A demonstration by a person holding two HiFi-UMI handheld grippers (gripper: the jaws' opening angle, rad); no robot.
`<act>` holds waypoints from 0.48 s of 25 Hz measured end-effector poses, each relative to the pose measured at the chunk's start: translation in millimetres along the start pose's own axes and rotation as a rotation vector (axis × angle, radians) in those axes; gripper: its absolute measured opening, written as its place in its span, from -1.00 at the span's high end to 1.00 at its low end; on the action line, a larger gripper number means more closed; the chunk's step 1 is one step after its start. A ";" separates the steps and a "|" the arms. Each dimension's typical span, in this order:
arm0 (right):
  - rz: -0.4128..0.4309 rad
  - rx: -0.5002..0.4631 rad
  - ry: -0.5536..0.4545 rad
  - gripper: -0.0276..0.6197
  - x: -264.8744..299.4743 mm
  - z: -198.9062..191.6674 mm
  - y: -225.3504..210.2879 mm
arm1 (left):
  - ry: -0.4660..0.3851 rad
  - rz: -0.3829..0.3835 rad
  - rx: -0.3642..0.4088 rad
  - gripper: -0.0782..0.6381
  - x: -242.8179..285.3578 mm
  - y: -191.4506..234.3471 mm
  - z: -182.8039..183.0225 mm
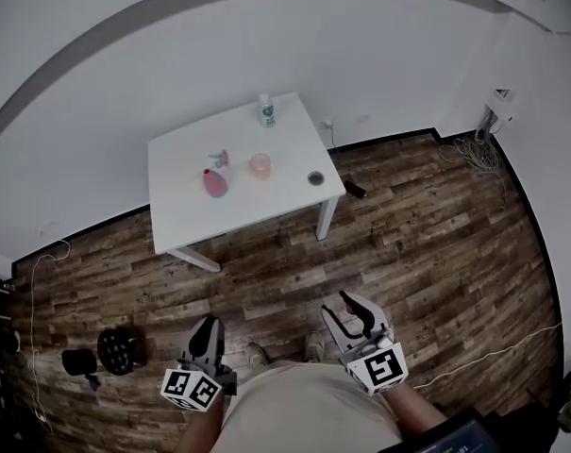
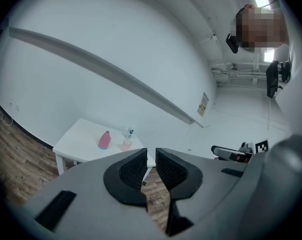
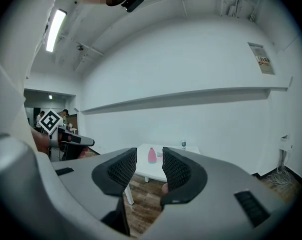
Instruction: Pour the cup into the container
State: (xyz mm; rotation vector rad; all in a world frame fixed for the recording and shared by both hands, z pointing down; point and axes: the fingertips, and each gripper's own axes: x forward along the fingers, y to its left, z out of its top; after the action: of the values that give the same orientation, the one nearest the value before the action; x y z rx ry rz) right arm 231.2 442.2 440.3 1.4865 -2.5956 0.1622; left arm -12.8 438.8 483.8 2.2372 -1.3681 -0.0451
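On the white table [image 1: 186,217], well ahead of me, stood the pink cup [image 1: 260,165]. A pink bottle [image 1: 215,182] was to its left, and the small dark round container [image 1: 315,178] sat near the right edge. I had the left gripper [image 1: 207,324] and right gripper [image 1: 343,307] low by my body, well apart from the table. Both held nothing: the left jaws stood only a slit apart, the right ones a little wider.

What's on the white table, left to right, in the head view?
pink bottle → pink cup → small dark round container. Left out: the far bottle, which lines up with the cup.
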 end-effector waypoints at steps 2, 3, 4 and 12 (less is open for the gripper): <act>0.007 0.002 -0.002 0.42 -4.8 -2.6 -12.9 | -0.005 0.025 -0.003 0.61 2.3 -4.9 -2.3; 0.011 0.003 -0.001 0.42 -7.7 -5.1 -19.4 | -0.008 0.036 -0.005 0.61 2.5 -7.7 -4.9; 0.013 0.006 0.004 0.42 -10.6 -7.9 -25.6 | -0.011 0.047 -0.008 0.61 1.9 -10.9 -8.3; 0.059 0.007 0.045 0.42 -7.7 -23.4 -40.4 | 0.002 0.120 -0.043 0.61 -6.4 -21.6 -29.6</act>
State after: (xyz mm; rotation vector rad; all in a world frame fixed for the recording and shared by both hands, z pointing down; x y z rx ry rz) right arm 271.6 432.2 462.8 1.3934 -2.6071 0.2093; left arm 10.4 463.9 498.4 2.1154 -1.4834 -0.0297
